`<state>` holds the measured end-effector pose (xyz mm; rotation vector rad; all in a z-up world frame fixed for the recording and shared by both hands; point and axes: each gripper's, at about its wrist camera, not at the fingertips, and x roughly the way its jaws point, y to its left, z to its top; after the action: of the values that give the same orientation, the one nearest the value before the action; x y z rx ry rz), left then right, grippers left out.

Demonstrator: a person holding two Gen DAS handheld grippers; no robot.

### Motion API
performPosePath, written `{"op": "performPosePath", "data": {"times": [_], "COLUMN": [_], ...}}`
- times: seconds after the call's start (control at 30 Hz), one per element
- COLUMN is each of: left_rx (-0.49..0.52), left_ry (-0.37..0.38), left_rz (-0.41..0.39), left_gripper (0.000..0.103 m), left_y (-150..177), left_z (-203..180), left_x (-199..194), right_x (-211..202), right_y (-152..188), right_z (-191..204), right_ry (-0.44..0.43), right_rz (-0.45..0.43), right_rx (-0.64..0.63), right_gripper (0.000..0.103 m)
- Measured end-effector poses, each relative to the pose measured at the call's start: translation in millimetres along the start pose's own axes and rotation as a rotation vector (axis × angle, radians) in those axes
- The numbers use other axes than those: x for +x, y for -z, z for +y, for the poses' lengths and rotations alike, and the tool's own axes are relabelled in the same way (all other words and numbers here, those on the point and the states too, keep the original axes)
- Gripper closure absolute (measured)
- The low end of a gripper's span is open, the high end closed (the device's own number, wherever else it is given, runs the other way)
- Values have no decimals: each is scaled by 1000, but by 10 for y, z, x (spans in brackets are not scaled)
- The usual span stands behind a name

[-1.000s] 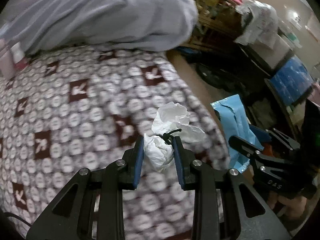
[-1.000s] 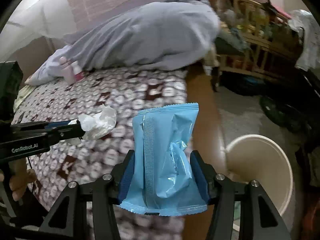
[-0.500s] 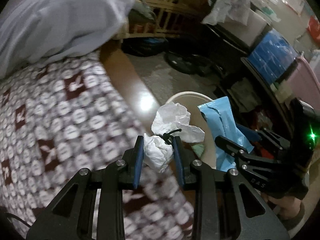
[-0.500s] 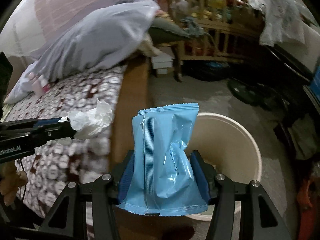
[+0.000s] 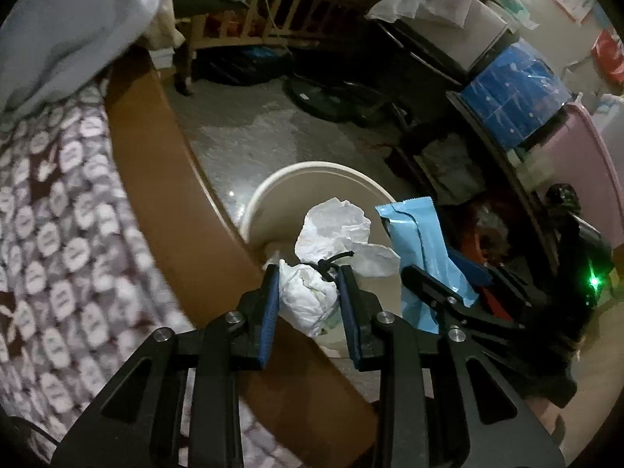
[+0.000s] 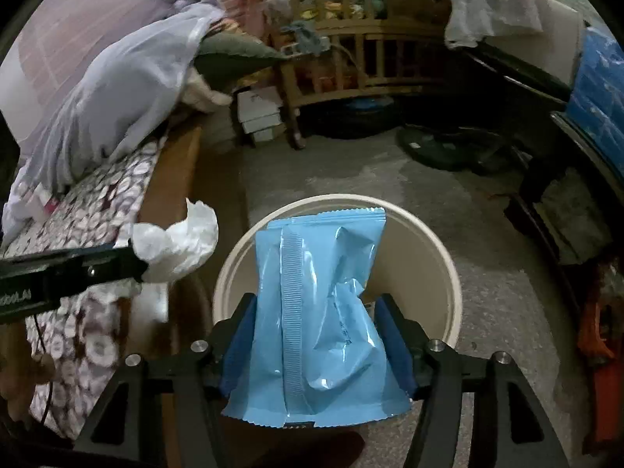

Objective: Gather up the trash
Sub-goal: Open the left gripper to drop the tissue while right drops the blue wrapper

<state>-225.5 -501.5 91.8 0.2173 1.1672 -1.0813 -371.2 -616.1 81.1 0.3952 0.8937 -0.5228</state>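
The blue wrapper (image 6: 316,319) now hangs over the cream bin (image 6: 444,261) on the floor, between right tongs (image 6: 316,335) whose jaws have just been opening, while the left tongs (image 5: 308,296), swung off the bed (image 5: 58,210), stay clamped on the crumpled tissue (image 5: 312,292) beside it.

I take the bin (image 6: 440,257) on the floor as my mark. My right gripper (image 6: 318,345) hangs over its near rim, the wrapper (image 6: 318,312) standing up between its jaws, which have just been widening. To the left of the bin runs the bed frame (image 5: 156,179), with the patterned bedspread (image 5: 58,214) beyond that. My left gripper (image 5: 308,300) hangs over the bin's left rim, next to the frame, clamped on the crumpled tissue (image 5: 312,296). Behind the bin, across the floor, stands a wooden cot (image 6: 351,39).
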Motion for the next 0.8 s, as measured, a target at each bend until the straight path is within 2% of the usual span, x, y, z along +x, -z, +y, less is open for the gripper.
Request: {"op": "performPosePath", "data": {"times": [0.1, 0.17, 0.2, 0.3, 0.4, 0.6, 0.8], "left_rx": [-17, -16, -16, -15, 0, 44, 40], "left_ry": [35, 10, 5, -19, -78, -185, -232], "left_rz": [9, -6, -15, -31, -66, -182, -270], "left_gripper": [67, 46, 43, 42, 42, 42, 42], "left_y": [-3, -1, 1, 20, 74, 270, 425], "left_z": [-10, -2, 0, 38, 69, 112, 177], "left_x": [21, -1, -14, -69, -178, -497, -790], "right_x": [0, -2, -5, -23, -87, -325, -599], "right_y": [-2, -4, -1, 13, 20, 40, 71], "right_z": [-58, -66, -72, -69, -33, 165, 380], "right_ry": [25, 36, 36, 27, 19, 40, 59], "right_rz": [-20, -26, -29, -27, -42, -116, -169], "right_rx": [27, 32, 36, 49, 63, 58, 38], "right_gripper": [37, 37, 36, 36, 36, 36, 36]}}
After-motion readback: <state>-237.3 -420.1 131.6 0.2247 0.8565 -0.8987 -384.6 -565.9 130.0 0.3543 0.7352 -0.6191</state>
